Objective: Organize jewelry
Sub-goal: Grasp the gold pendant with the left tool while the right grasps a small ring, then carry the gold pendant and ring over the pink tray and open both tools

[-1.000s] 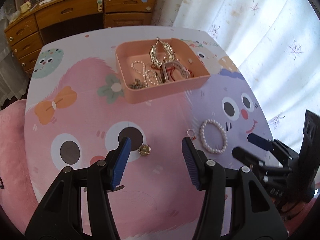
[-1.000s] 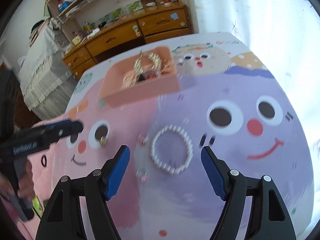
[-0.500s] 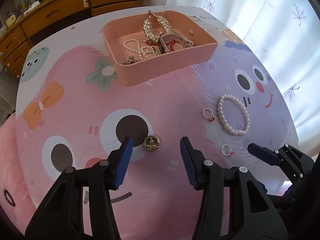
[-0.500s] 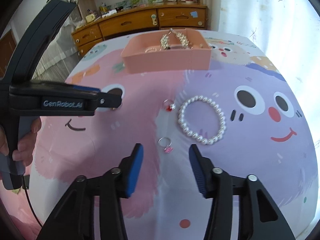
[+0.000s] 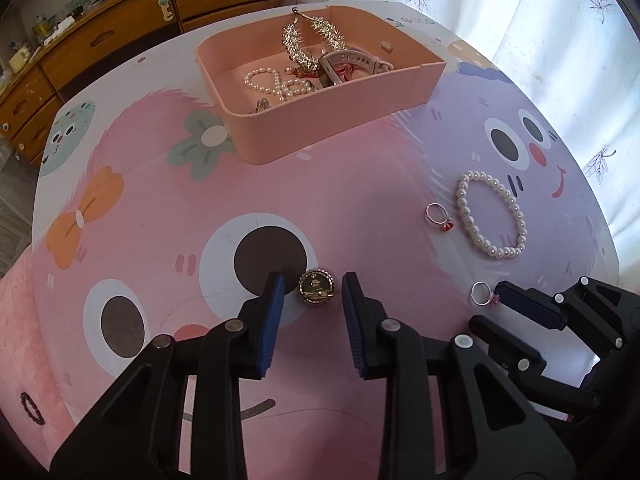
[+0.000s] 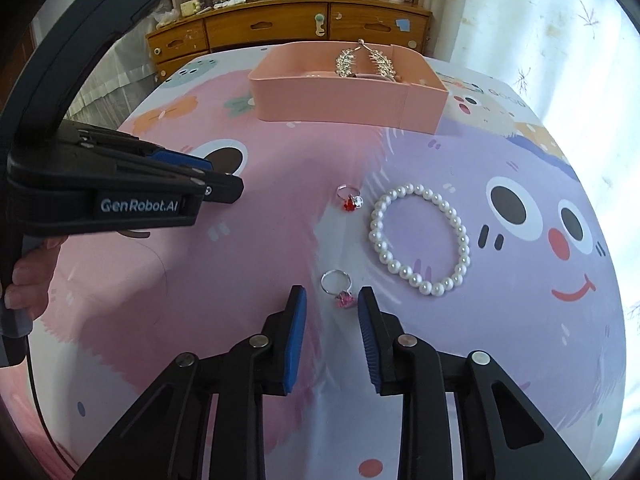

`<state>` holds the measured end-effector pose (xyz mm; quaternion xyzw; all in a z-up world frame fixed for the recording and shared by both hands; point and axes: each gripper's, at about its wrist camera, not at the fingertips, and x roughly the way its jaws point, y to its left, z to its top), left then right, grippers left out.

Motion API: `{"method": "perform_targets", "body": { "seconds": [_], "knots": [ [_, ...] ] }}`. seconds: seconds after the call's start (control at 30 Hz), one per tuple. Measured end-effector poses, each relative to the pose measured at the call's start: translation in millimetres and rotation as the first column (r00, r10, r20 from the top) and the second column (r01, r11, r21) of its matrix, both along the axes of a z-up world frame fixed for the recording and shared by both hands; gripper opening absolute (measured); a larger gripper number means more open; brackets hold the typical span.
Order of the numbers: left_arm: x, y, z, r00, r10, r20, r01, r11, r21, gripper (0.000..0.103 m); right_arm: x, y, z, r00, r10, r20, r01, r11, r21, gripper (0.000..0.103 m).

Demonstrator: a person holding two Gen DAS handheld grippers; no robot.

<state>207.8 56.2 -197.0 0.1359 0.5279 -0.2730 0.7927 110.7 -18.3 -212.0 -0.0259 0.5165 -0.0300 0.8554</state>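
On the tablecloth [image 5: 360,208]: 2 rings, 1 pearl bracelet [image 6: 420,240], 1 brooch [image 5: 316,287]; both tongs narrowing, gripping nothing.

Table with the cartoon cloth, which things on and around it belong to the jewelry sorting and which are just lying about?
Belongs to the job:
- round gold brooch
- silver ring with pink stone
- silver ring with red stone
- white pearl bracelet
- pink rectangular tray already holding jewelry

Just lying about:
- wooden dresser and the clutter on top
- white leaf-print curtain
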Motion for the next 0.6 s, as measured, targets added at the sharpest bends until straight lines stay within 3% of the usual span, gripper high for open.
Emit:
{"method": "perform_targets", "body": {
  "seconds": [0.13, 0.3, 0.6],
  "knots": [
    [-2, 1, 0, 0.999, -0.006, 0.033, 0.005, 1.000, 0.011, 0.017, 2, 0, 0, 1.000, 0.014, -0.010, -0.014, 1.000, -0.009, 0.010],
    [-10, 0, 0, 0.996, -0.032, 0.082, 0.030, 0.999, 0.028, 0.017, 3, -4, 2, 1.000, 0.013, -0.024, -0.013, 1.000, 0.005, 0.010],
    [-9, 2, 4, 0.998, 0.019, 0.059, -0.019, 1.000, 0.001, 0.016, 13, -4, 12, 0.997, 0.078, -0.009, -0.077, 0.996, 0.036, 0.009]
  ]
}}
